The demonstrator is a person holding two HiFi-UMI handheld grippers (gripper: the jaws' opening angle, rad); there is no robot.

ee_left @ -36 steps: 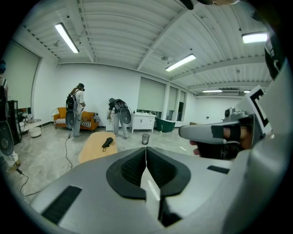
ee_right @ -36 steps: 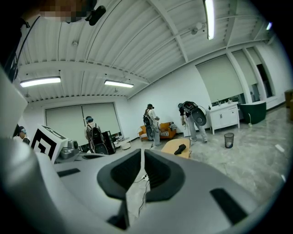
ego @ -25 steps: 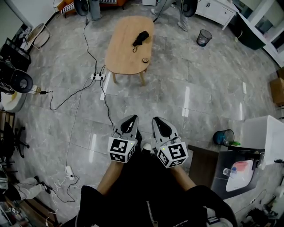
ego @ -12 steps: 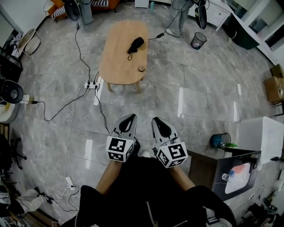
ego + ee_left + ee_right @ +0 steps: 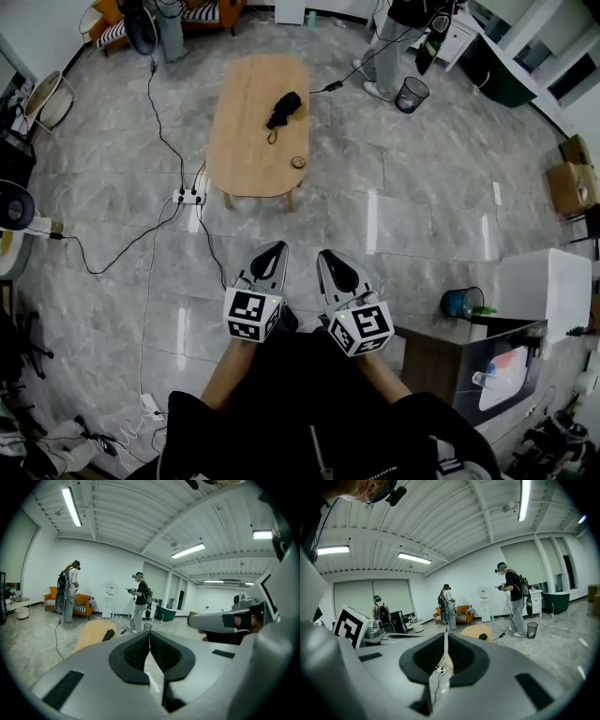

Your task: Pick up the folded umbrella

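Left tongs [image 5: 277, 247] and right tongs [image 5: 324, 254] both closed, empty, side by side. Folded umbrella [image 5: 283, 107] lies on wooden surface [image 5: 246, 141], toward its far end, well ahead. Judgement: approach first, open one pair early, then grip squarely across the bundle's middle.

the floor [image 5: 375, 220] on the near side of the table [image 5: 246, 141] is open grey tile right up to the table's near legs. off the table's near left corner a power strip [image 5: 190, 197] lies on the floor, and cables [image 5: 212, 249] trail from it across the tile on the table's near and left sides. the tabletop is bare wood apart from a small round object [image 5: 299, 162] at its near right edge and the folded umbrella [image 5: 283, 106] on its far half, with free surface around both. past the table's far right corner stand a person [image 5: 392, 47] and a wastebasket [image 5: 410, 94].
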